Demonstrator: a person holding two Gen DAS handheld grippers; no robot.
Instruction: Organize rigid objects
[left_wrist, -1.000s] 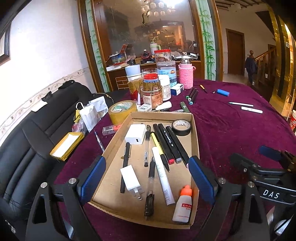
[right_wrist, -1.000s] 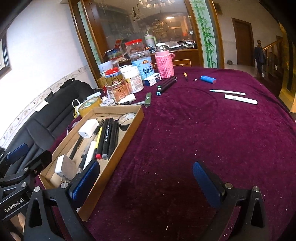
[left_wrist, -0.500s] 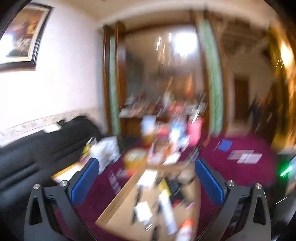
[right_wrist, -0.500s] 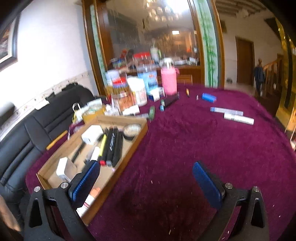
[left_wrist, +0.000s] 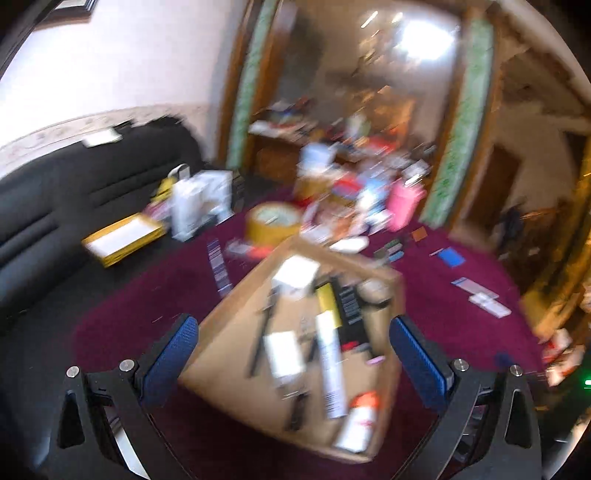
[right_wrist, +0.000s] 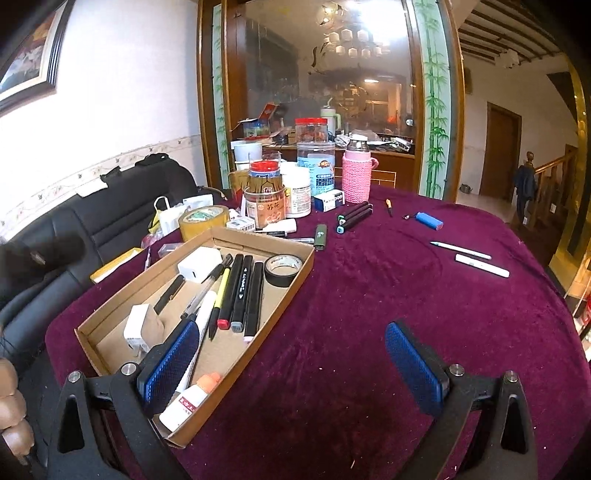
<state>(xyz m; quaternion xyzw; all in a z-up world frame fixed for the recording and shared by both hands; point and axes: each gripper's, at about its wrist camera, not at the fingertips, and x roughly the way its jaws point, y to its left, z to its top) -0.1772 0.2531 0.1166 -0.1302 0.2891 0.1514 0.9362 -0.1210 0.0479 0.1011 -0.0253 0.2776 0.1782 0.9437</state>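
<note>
Both claws gape, holding nothing: left claw (left_wrist: 293, 352), right claw (right_wrist: 291, 363). White pen (right_wrist: 460, 250) on table (right_wrist: 369, 295): light, stiff, slippery; pinch mid-barrel.

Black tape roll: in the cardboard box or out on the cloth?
In. The black tape roll lies flat in the far right corner of the cardboard box, beside the markers, in the right wrist view.
</note>
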